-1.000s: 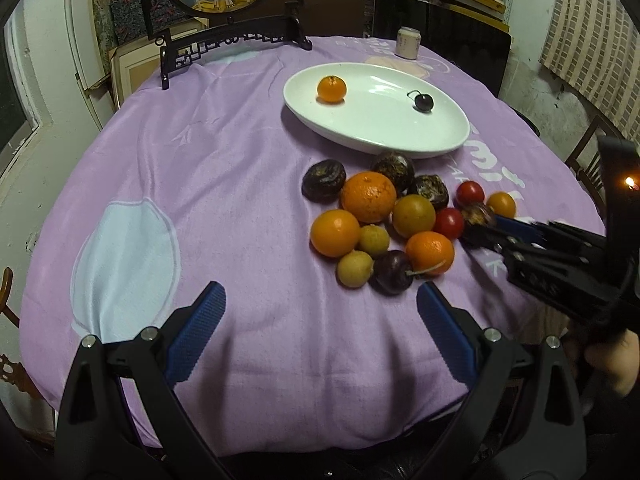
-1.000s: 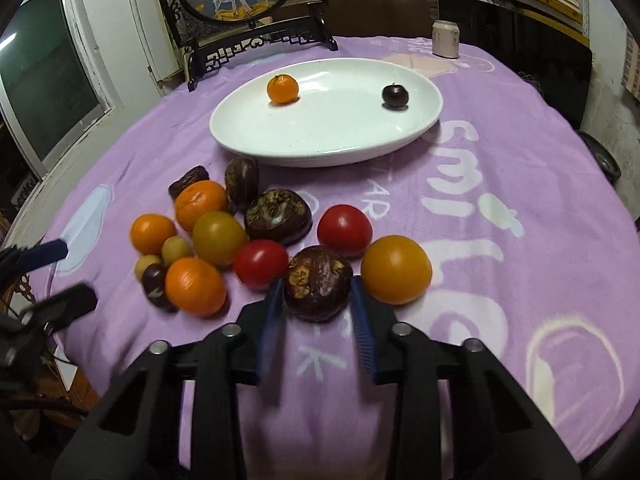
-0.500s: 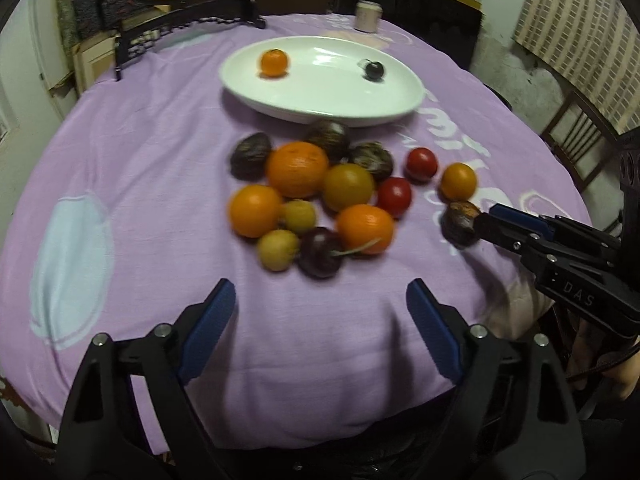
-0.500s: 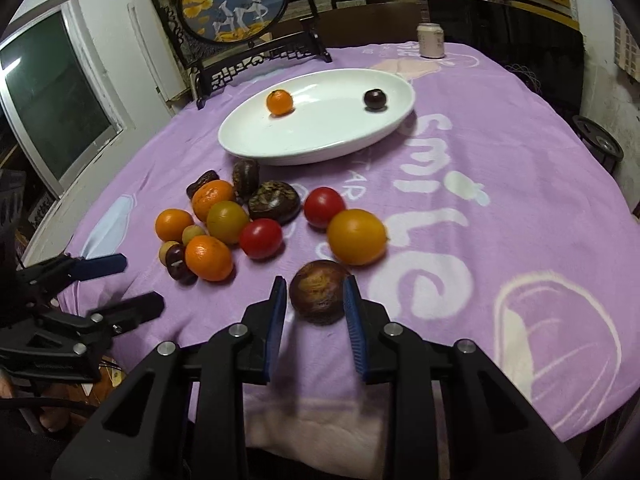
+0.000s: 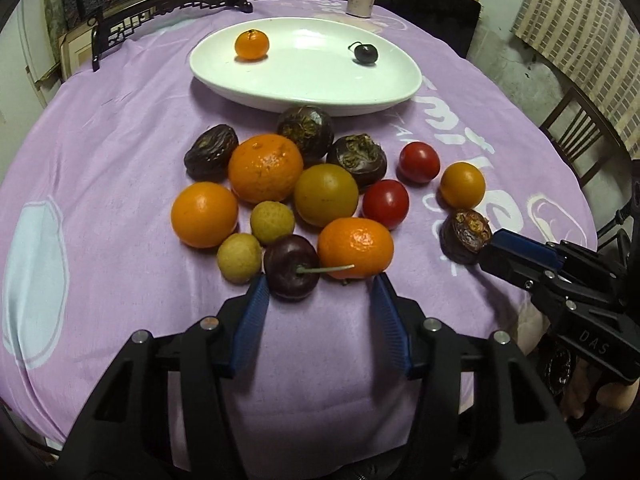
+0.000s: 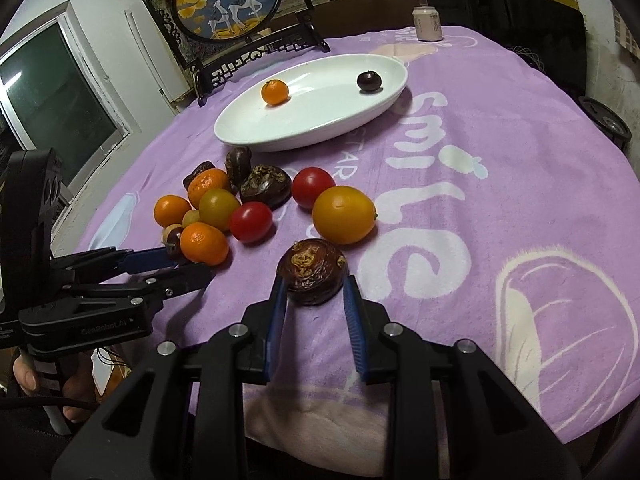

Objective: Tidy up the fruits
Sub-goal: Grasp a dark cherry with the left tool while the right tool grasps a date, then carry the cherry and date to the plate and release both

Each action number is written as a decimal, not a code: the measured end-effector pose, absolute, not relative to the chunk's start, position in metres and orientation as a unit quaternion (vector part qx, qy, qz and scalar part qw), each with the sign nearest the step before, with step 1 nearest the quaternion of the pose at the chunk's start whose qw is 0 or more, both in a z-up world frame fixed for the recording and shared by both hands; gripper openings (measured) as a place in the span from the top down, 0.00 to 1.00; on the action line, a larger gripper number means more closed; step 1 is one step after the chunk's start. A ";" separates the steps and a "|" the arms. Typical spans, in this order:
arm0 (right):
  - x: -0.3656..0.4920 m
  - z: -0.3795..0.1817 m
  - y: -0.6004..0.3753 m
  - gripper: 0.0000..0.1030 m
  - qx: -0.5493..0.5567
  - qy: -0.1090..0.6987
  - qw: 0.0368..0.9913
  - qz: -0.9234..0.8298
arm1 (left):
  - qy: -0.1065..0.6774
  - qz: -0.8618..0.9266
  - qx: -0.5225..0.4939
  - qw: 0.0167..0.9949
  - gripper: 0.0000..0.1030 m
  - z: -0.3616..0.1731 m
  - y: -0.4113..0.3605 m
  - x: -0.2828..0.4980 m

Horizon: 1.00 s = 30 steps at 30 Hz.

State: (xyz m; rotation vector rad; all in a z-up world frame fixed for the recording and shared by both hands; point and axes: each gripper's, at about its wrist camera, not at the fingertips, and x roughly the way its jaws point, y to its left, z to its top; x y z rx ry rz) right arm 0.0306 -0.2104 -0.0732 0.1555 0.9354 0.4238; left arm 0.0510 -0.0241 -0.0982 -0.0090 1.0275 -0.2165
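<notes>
Two grippers work at the frame bottoms. The right gripper (image 6: 314, 288) is clamped on a wrinkled dark passion fruit (image 6: 313, 271) near frame centre. The left gripper (image 5: 318, 290) has its jaws apart around a cherry (image 5: 290, 267), beside a tangerine (image 5: 355, 247). The white plate (image 5: 392, 94) sits at upper centre.

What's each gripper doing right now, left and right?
Left gripper: open, empty, fingers either side of the dark cherry without gripping it.
Right gripper: shut on the wrinkled dark fruit.
</notes>
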 end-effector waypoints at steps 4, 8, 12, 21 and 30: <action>0.032 -0.072 -0.208 0.71 0.069 0.449 0.868 0.201 | 0.487 -0.112 -0.004 0.866 0.47 -0.098 -0.015 0.050; 0.034 -0.073 -0.204 0.71 0.066 0.452 0.867 0.198 | 0.484 -0.106 -0.008 0.869 0.47 -0.098 -0.001 0.048; 0.037 -0.073 -0.201 0.71 0.063 0.455 0.867 0.193 | 0.481 -0.106 -0.014 0.870 0.56 -0.098 0.008 0.049; 0.041 -0.074 -0.190 0.67 0.044 0.463 0.866 0.181 | 0.476 -0.099 -0.044 0.873 0.74 -0.099 0.017 0.058; 0.052 -0.078 -0.183 0.63 0.040 0.456 0.872 0.171 | 0.471 -0.110 -0.047 0.874 0.74 -0.099 0.020 0.059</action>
